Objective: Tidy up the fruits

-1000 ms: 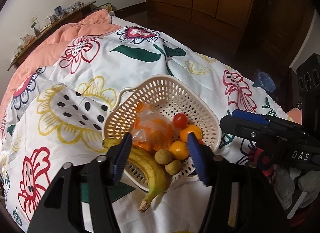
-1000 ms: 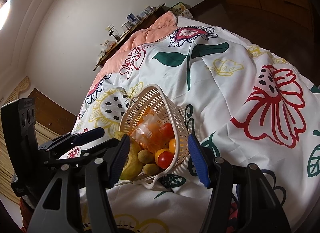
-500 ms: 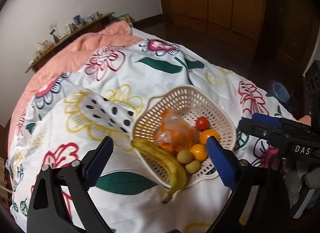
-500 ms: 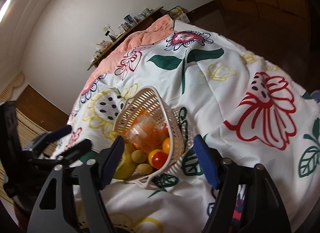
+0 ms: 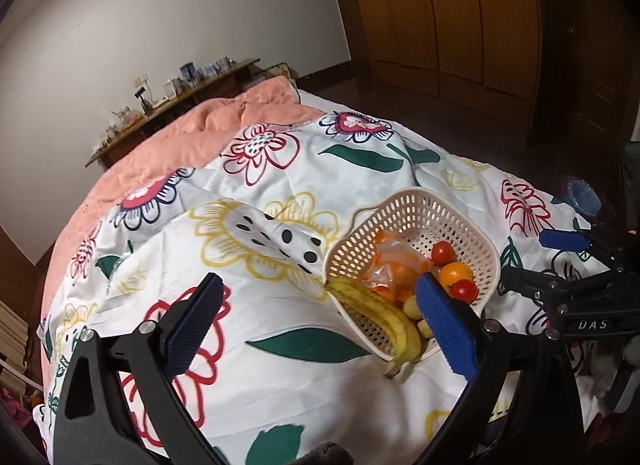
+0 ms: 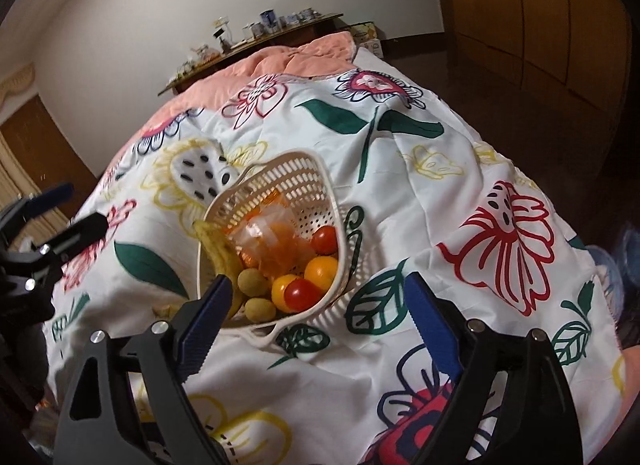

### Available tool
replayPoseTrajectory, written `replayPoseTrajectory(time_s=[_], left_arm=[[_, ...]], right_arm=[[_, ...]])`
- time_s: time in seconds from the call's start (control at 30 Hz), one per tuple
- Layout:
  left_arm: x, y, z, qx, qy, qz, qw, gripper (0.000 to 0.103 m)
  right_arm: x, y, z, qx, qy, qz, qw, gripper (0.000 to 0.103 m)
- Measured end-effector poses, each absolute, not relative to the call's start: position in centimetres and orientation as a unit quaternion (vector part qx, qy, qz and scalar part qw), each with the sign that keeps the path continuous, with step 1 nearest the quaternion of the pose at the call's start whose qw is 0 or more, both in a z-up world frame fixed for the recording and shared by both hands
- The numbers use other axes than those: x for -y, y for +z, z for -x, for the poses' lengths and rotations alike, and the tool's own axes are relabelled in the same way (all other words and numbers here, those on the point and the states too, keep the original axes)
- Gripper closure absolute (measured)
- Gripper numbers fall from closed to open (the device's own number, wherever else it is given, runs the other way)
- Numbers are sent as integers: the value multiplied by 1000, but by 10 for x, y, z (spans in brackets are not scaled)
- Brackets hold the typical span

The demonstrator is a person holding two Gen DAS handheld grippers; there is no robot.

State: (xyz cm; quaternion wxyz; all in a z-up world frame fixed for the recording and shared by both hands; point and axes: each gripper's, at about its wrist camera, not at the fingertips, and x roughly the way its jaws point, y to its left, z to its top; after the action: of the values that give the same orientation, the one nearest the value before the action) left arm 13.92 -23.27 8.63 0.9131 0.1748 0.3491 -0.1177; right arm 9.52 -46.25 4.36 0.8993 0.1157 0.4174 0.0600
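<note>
Floral quilt point(image 5: 320, 169) covers the bed; wooden wardrobes point(image 5: 440, 13) line the wall.

Ahead of the claw, a bed under a white floral quilt point(image 5: 280, 193), salmon blanket point(image 5: 192, 137) at its far end; beyond, a cluttered wooden shelf point(image 5: 176, 93) against a plain white wall point(image 5: 160, 17); far right, wooden wardrobe doors point(image 5: 440, 17) above dark floor point(image 5: 420, 105)

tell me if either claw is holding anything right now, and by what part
Nothing is held. The left claw and the right claw are both open and empty, short of the basket of fruit on the bed.
</note>
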Motion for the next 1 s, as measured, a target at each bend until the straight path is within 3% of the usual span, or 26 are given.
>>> replayPoseTrajectory(time_s=[0.23, 1.0], left_arm=[[213, 80, -122, -353, -116, -158, 915, 5], [187, 72, -98, -329, -44, -175, 927, 5]], right_arm=[[436, 32, -75, -446, 49, -31, 893, 13], [389, 33, -62, -443, 93, 3, 892, 13]])
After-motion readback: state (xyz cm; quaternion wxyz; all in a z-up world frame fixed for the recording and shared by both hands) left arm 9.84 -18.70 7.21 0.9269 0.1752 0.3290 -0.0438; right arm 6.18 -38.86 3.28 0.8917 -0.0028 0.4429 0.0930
